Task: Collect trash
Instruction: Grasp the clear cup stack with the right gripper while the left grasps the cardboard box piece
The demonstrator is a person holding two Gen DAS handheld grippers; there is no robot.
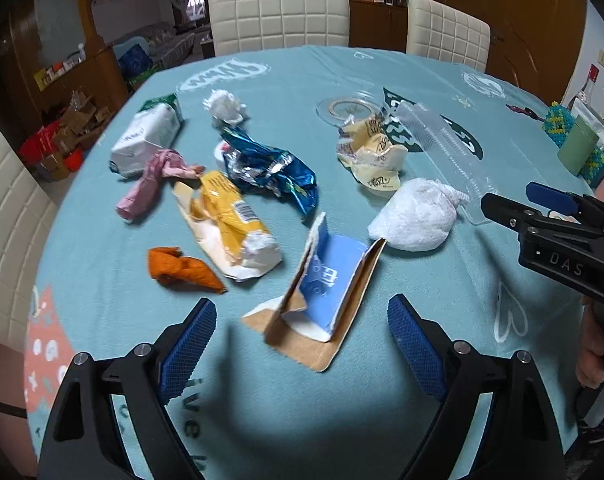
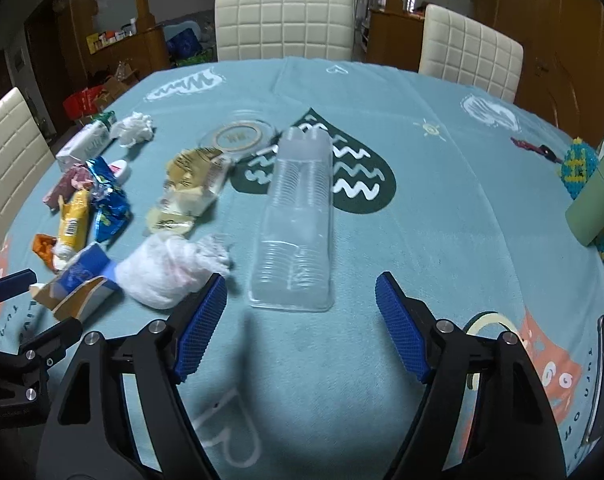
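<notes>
Trash lies scattered on a teal tablecloth (image 1: 381, 420). My left gripper (image 1: 302, 316) is open just above the cloth, with a torn blue and brown carton (image 1: 329, 292) right ahead between the fingers. Beyond lie an orange wrapper (image 1: 182, 270), a yellow packet (image 1: 230, 220), a blue foil bag (image 1: 270, 168) and a white plastic bag (image 1: 413, 220). My right gripper (image 2: 302, 292) is open and empty, facing a clear plastic tray (image 2: 298, 224); the white bag (image 2: 170, 272) sits at its left finger. The right gripper also shows in the left wrist view (image 1: 513, 206).
Further trash: a pink wrapper (image 1: 154, 180), a white and green pack (image 1: 146, 140), crumpled tissue (image 1: 224, 106), cream cake cups (image 1: 373, 156), a clear lid (image 2: 238, 136). A green box (image 2: 593, 208) and beaded holder (image 2: 577, 164) stand at right. White chairs (image 2: 286, 24) surround the table.
</notes>
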